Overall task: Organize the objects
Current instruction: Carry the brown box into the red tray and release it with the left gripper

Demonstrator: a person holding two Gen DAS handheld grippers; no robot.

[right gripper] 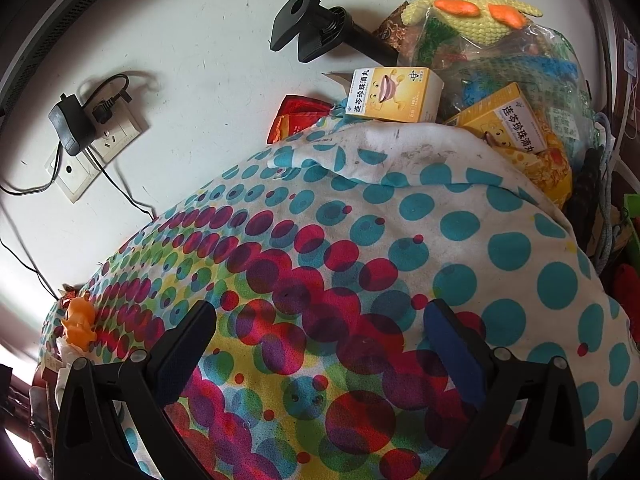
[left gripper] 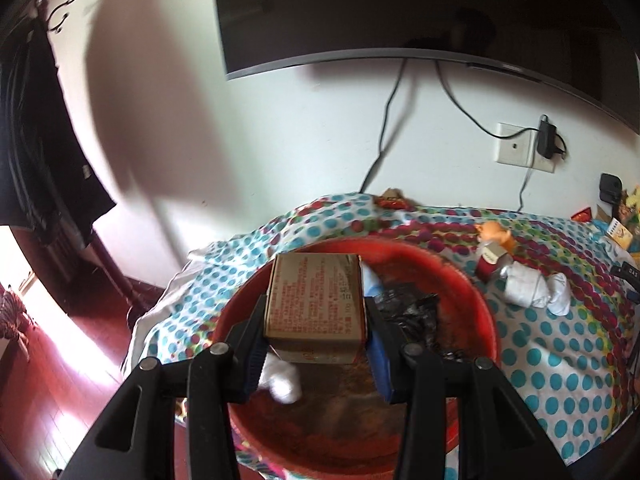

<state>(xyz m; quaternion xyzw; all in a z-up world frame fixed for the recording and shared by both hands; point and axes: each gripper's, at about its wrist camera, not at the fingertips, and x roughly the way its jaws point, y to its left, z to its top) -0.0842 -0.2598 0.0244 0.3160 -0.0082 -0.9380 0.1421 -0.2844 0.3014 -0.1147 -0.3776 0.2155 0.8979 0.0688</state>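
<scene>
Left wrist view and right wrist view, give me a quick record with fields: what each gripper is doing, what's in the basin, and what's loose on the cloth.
left gripper: shut on the cardboard box, held above the red basin
right gripper: open, nothing between the fingers, above the dotted cloth
in basin: black plastic bag, white wad
on cloth: orange toy, rolled white sock

Left gripper (left gripper: 316,320): I've got its 2 jaws clamped on the box (left gripper: 318,308), 1 pad on each side face, pitched down, box lifted clear between them. Right gripper (right gripper: 320,344): jaws spread wide, nothing between the pads, pitched down steeper, hovering. No hand or sleeve visible in either view.
</scene>
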